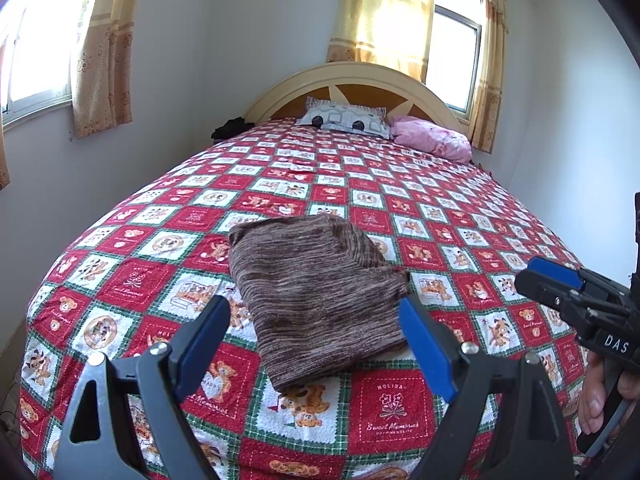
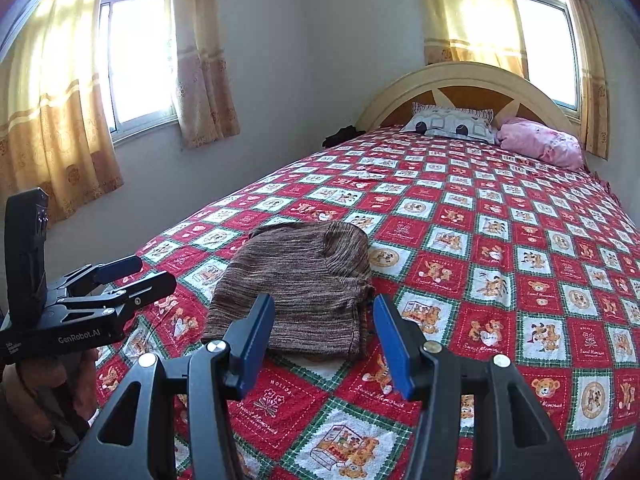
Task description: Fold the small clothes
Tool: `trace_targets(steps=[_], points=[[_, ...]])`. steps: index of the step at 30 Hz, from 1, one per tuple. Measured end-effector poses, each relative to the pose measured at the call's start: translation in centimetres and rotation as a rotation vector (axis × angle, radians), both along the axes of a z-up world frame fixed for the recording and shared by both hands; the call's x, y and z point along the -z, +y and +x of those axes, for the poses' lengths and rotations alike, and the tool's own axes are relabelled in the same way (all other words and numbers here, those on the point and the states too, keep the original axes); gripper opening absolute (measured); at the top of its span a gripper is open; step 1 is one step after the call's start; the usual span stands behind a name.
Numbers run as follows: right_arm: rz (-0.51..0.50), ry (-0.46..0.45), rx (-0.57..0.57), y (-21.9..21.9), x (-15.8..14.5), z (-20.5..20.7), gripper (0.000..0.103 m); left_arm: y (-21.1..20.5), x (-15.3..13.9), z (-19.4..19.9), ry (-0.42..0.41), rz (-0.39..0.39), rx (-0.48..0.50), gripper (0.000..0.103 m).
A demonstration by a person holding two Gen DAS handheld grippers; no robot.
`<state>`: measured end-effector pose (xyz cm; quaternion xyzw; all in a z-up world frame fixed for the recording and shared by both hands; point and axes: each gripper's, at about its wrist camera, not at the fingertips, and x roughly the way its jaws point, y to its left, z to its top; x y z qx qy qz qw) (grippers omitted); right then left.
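- Left wrist view: the left gripper (image 1: 314, 334) hangs spread wide and empty above the near end of the folded brown knit garment (image 1: 316, 296), which lies on the near part of the checked bedspread (image 1: 460, 216). It looks soft, light and limp; its near folded edge seems the best hold.
- Right wrist view: the right gripper (image 2: 324, 334) stands half apart, pinching nothing, with the left gripper to its left. The garment's long axis runs near to far, slightly leftward.

Garment (image 1: 316, 300): brown, fine streaked stripes. Bedspread (image 1: 440, 216): red and white squares, green plaid borders, bear prints. Pillows: one grey-white patterned (image 1: 346, 118), one pink (image 1: 432, 138). Curtains (image 1: 384, 12): yellow-tan, floral bands. Gripper pads (image 1: 426, 344): blue.
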<state>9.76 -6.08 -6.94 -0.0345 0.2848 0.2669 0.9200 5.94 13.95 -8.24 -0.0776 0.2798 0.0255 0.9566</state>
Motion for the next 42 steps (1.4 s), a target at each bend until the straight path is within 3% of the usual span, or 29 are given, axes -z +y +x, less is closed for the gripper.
trace_targets(steps=[27,32,42], points=[[0.024,-0.008,0.014,-0.7,-0.3,-0.7,0.054,-0.5,-0.1,0.0,0.009,0.008,0.006,0.089],[0.020,-0.012,0.015,-0.7,-0.3,-0.7,0.054,0.0,-0.1,0.2,0.004,0.027,-0.010,0.101],[0.050,-0.068,0.048,-1.8,-1.6,-1.4,0.054,0.9,-1.3,-0.7,-0.015,0.032,-0.025,0.103]])
